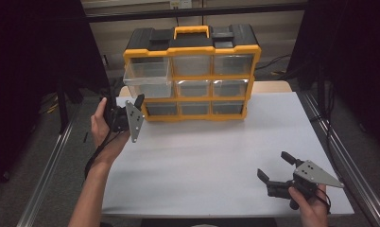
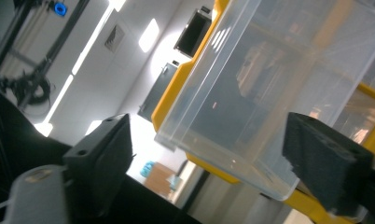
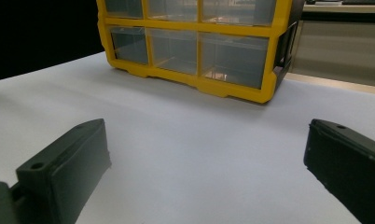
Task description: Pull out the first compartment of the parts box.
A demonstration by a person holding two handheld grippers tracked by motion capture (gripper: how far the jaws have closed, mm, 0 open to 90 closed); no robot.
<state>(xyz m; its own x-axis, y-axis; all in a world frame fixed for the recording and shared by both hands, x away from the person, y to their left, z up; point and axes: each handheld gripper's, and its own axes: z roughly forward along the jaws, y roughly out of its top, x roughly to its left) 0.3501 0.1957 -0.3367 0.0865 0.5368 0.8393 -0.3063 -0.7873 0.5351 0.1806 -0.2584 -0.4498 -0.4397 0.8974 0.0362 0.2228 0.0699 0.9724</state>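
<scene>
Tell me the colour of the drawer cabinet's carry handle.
Yellow-orange, matching the frame. The handle sits on the black top of the cabinet, clearest in the high view.

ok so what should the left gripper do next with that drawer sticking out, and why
Probably ease the left gripper up and forward until its open jaws straddle the front of the clear drawer. That drawer juts out of the yellow organizer at top left, and in the left gripper view its corner sits between the jaws, untouched.

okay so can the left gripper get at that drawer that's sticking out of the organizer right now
Probably yes. The left gripper is open just below the pulled-out clear drawer at the yellow organizer's top left, and in the left gripper view the drawer sits between its jaws with nothing between.
</scene>
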